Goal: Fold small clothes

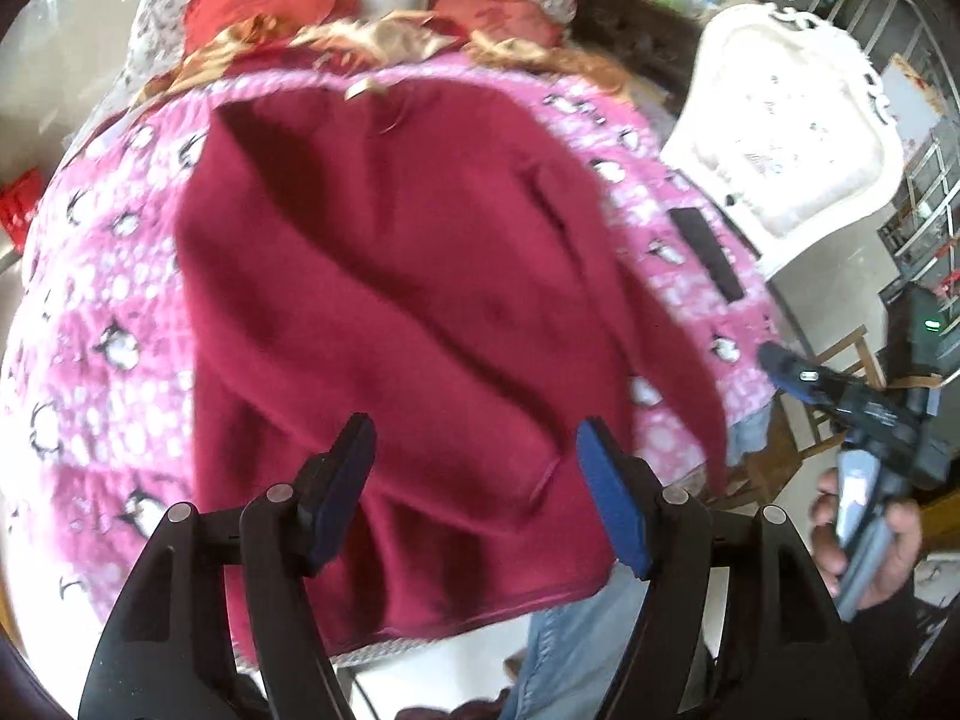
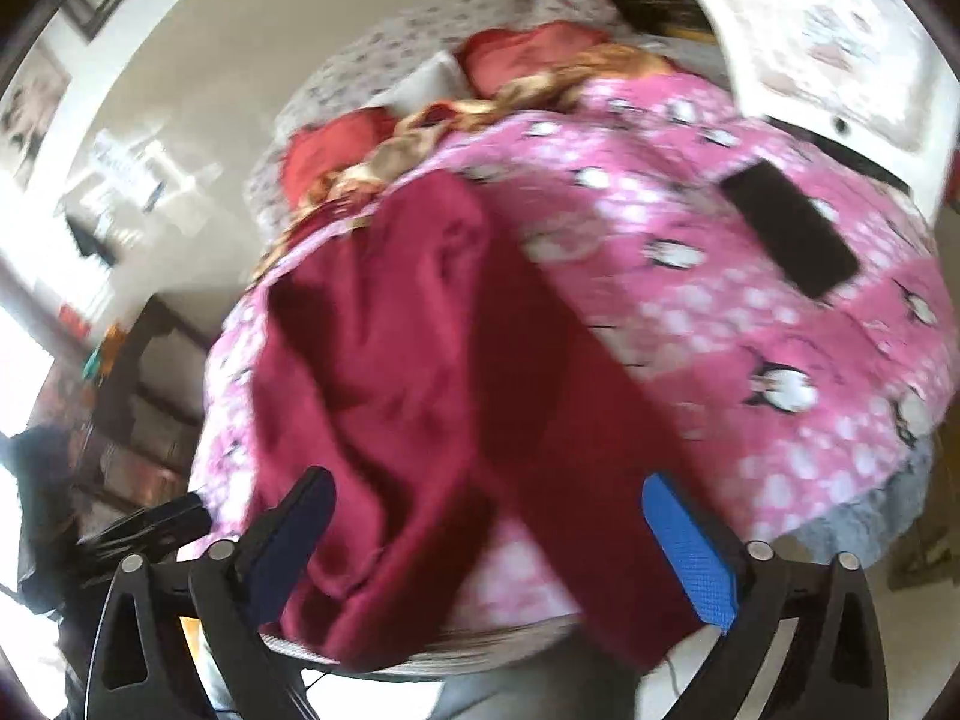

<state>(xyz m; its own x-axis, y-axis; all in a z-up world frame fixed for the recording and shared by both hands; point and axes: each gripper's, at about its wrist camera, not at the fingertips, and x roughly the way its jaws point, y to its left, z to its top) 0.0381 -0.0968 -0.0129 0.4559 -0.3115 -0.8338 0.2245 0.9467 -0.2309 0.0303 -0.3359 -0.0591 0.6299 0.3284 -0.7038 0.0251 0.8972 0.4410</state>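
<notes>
A dark red sweater [image 1: 396,312] lies spread on a pink penguin-print blanket [image 1: 90,312], its collar at the far end and its hem hanging over the near edge. One sleeve runs down the right side [image 1: 672,348]. My left gripper [image 1: 480,480] is open and empty, above the hem. My right gripper [image 2: 486,534] is open and empty, above the right sleeve [image 2: 576,420] and the sweater's body [image 2: 372,360]. The right gripper also shows in the left wrist view [image 1: 852,396], held beyond the blanket's right edge.
A black phone [image 1: 705,252] lies on the blanket's right side, also in the right wrist view [image 2: 792,228]. Red cushions [image 1: 258,0] and golden fabric [image 1: 372,36] are at the far end. A white ornate chair [image 1: 786,138] stands to the right.
</notes>
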